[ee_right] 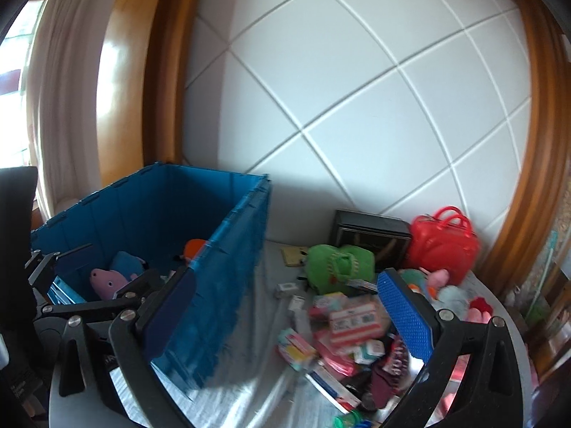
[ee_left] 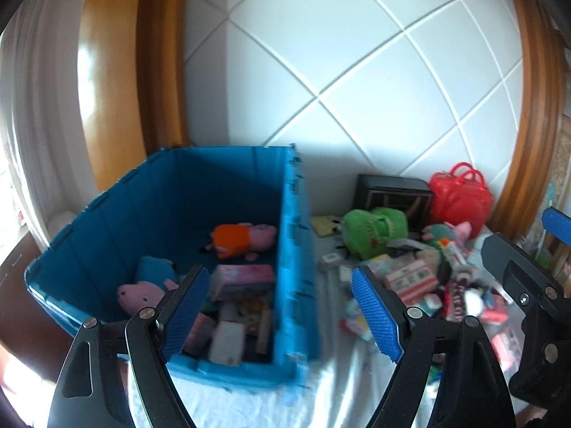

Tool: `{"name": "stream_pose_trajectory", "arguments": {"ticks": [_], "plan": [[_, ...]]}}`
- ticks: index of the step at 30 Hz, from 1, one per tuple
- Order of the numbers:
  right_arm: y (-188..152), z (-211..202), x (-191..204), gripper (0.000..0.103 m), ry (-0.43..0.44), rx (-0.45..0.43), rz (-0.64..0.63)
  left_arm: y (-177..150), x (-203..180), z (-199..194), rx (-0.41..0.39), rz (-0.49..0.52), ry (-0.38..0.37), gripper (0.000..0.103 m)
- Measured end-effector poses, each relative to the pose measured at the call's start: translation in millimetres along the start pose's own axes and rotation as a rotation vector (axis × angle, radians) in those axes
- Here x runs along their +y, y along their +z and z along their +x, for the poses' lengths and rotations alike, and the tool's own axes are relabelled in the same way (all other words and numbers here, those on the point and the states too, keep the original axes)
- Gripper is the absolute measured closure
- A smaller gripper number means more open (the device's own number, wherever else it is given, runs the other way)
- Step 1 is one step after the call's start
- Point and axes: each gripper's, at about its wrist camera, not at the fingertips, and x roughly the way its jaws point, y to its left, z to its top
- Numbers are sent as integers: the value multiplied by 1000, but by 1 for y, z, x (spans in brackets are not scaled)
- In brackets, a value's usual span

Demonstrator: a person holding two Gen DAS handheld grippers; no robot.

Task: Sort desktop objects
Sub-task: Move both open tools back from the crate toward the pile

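A blue crate (ee_left: 296,249) stands at the left of the table and holds pig plush toys (ee_left: 246,240) and small boxes (ee_left: 246,278). It also shows in the right wrist view (ee_right: 228,267). A pile of small boxes and toys (ee_left: 428,285) lies to its right, also seen in the right wrist view (ee_right: 349,324). My left gripper (ee_left: 282,310) is open and empty above the crate's near right corner. My right gripper (ee_right: 289,321) is open and empty, between the crate and the pile. It shows at the right edge of the left wrist view (ee_left: 528,285).
A green plush bag (ee_right: 339,264), a black box (ee_right: 371,237) and a red handbag (ee_right: 442,246) stand at the back of the table by the white tiled wall. A wooden frame runs at both sides. A white cloth (ee_left: 339,374) covers the table.
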Motion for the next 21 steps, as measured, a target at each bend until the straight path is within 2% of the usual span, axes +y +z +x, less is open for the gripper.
{"name": "stream_pose_trajectory", "arguments": {"ticks": [6, 11, 15, 19, 21], "plan": [[-39, -53, -71, 0, -40, 7, 48, -25, -67, -38, -7, 12, -35, 14], [-78, -82, -114, 0, -16, 41, 53, -56, -110, -72, -3, 18, -46, 14], [-98, -99, -129, 0, 8, 72, 66, -75, -132, -93, 29, 41, -31, 14], [-114, -120, -137, 0, 6, 81, 72, -87, -142, -111, 26, 46, 2, 14], [-120, -128, -139, 0, -5, 79, 83, -91, -147, -119, 17, 62, -7, 14]]}}
